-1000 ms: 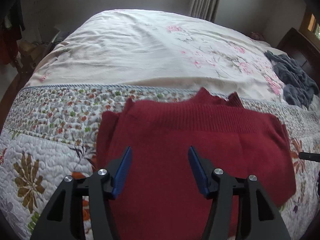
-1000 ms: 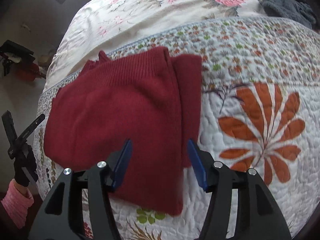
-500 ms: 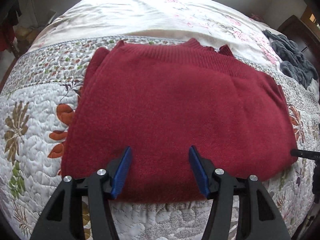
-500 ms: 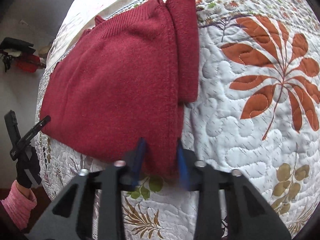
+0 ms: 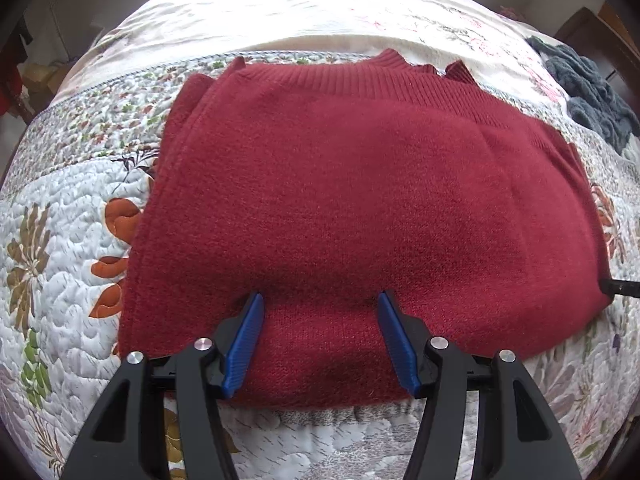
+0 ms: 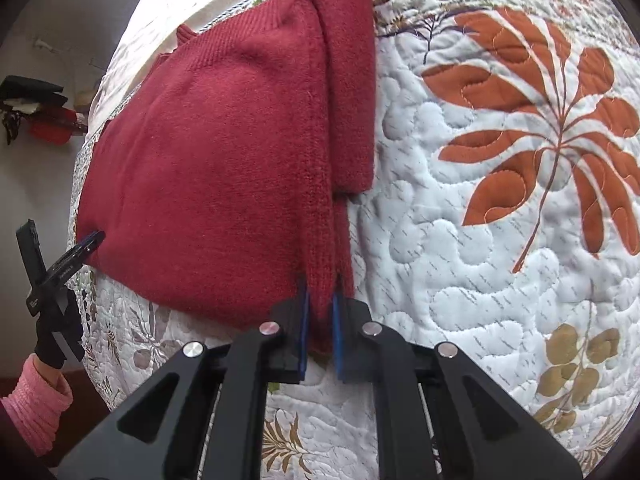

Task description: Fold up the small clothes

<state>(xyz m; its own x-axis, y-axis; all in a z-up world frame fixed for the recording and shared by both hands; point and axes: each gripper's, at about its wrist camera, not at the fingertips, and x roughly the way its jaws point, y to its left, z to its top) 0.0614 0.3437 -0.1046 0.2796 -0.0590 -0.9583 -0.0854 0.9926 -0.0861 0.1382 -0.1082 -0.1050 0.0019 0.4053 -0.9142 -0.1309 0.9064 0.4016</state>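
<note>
A dark red knitted sweater (image 5: 360, 184) lies partly folded on the quilted bed, its ribbed collar at the far side. My left gripper (image 5: 320, 304) is open, its blue fingers straddling the sweater's near edge, the cloth bulging between them. In the right wrist view the same red sweater (image 6: 224, 152) fills the left half, one folded sleeve along its right side. My right gripper (image 6: 320, 296) is shut on the sweater's near right corner, a ridge of knit pinched between the blue pads. The left gripper (image 6: 86, 242) shows at the sweater's far left corner.
A floral quilt (image 6: 500, 240) covers the bed, with a pale flowered sheet (image 5: 280, 8) beyond it. A dark grey garment (image 5: 588, 88) lies at the far right of the bed. A gloved hand in a pink sleeve (image 6: 36, 404) holds the left tool. The bed's edge runs close below.
Both grippers moved down and forward onto the sweater's near edge. The right gripper went from open to shut on the right corner; the left stayed open, now pressed into the cloth.
</note>
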